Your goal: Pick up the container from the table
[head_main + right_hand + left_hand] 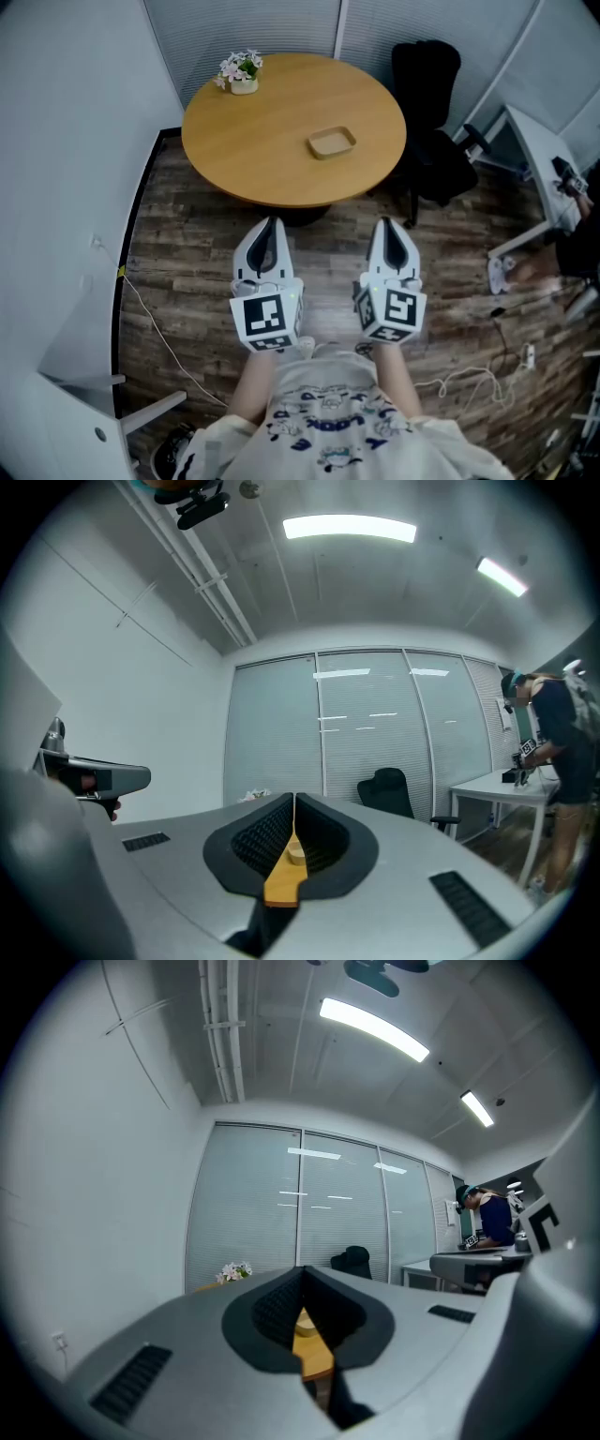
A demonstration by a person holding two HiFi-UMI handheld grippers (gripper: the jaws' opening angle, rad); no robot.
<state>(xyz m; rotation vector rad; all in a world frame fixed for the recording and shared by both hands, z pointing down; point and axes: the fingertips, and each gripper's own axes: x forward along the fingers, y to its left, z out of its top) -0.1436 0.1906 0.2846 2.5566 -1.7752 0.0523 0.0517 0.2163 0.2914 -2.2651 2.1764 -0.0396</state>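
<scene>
Closest to me are my two grippers, held side by side above the dark wood-plank floor, short of the round pale-wood desk. The left gripper has its jaws drawn together at the tips with nothing between them. Through the hollow behind the tips I see only a strip of desk. The right gripper is the same: jaws closed to a thin slit and empty.

The thing I am after, a shallow tan rectangular container, lies flat on the right half of the desk, well apart from both grippers. Nothing touches it. It shows small and centred in the slit of the right jaws, so that gripper looks the better lined up.

By my reckoning the pick-up has not begun, and the approach comes first. Several things could spoil it:

- **Closed jaws:** If I reach in with them closed, they will butt the container and shove it across the smooth top instead of taking it. They need to part before I arrive.
- **Low rim:** The rim gives little to bite on, so a grip set too high may slip off, and one set too low may scrape the desk.
- **Footing:** A white cable trails over the floor to my left, and a black office chair stands close by the desk's right edge. Either could catch me as I step in.

A small pot of pale flowers stands at the far left edge of the desk, well away, so I doubt it is at risk.
</scene>
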